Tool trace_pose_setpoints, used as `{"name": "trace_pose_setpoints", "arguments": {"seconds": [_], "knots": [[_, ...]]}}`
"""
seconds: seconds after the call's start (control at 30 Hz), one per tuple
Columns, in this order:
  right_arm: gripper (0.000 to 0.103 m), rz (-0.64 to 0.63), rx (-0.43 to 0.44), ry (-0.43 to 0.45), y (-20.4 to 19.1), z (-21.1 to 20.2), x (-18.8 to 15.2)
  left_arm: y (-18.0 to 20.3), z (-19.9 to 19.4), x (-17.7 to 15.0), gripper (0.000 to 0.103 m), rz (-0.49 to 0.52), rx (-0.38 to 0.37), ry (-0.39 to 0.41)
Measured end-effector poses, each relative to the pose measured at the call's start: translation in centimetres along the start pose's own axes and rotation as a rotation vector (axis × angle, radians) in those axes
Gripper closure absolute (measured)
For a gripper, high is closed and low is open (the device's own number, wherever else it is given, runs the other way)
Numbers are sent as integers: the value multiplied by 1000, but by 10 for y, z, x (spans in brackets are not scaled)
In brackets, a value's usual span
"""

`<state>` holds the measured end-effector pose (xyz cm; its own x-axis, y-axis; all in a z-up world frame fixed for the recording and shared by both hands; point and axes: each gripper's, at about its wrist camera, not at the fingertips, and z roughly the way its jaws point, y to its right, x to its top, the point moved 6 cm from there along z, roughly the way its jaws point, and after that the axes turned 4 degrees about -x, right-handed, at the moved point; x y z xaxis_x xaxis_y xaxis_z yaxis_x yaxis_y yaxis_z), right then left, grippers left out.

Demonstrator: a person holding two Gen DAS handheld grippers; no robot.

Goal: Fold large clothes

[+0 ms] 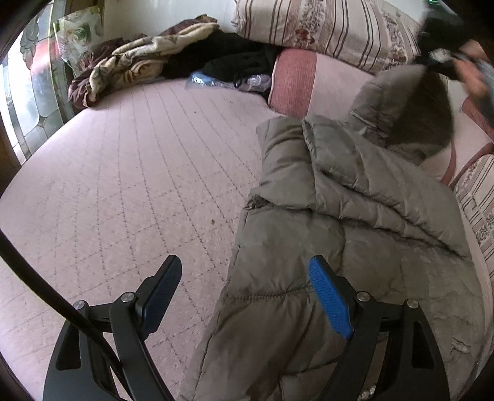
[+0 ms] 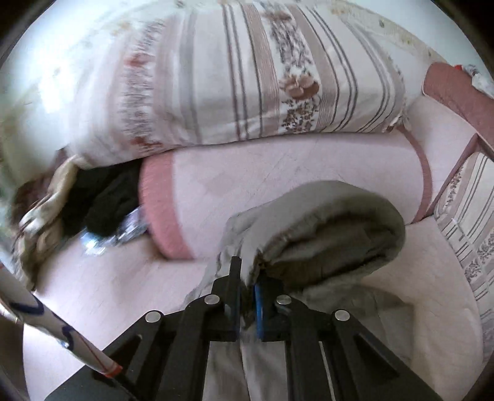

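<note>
A grey-olive puffer jacket (image 1: 339, 222) lies on the pink quilted bed (image 1: 129, 172), its sleeves folded over its body. Its hood (image 1: 410, 108) is lifted at the far right. My left gripper (image 1: 247, 287) is open; its jaws straddle the jacket's near left edge, just above the fabric. My right gripper (image 2: 247, 296) is shut on the edge of the hood (image 2: 318, 225) and holds it up off the bed. In the left wrist view it is a dark blur (image 1: 447, 46) at the top right.
A striped floral pillow (image 1: 321, 27) lies on a pink-banded pillow (image 1: 296, 83) at the head of the bed. A crumpled brown-and-cream blanket (image 1: 129, 68), black clothes (image 1: 234, 58) and plastic wrap (image 1: 216, 80) lie at the far left. Another striped pillow (image 1: 478, 200) lies on the right.
</note>
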<state>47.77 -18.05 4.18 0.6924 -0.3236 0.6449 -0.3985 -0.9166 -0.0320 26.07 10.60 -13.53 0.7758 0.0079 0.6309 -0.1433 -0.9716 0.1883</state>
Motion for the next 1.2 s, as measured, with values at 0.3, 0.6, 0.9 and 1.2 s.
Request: {"name": "trace_pose_setpoints", "arguments": {"seconds": [0.3,0.6,0.9,1.2], "knots": [[97,-16,161,-124,45,-101,-187,-20,-36,-2,19,-44,-7,64],[97,114,63,-342,60,22,-279,-48,-34,0,19,-154,-3,40],[66,16,32,-278,52,7,-265,-44,-32,-5,19,-138,22,32],[58,-56,17,-103,90,-81,-233,-41,-33,-5,19,-128,22,26]]}}
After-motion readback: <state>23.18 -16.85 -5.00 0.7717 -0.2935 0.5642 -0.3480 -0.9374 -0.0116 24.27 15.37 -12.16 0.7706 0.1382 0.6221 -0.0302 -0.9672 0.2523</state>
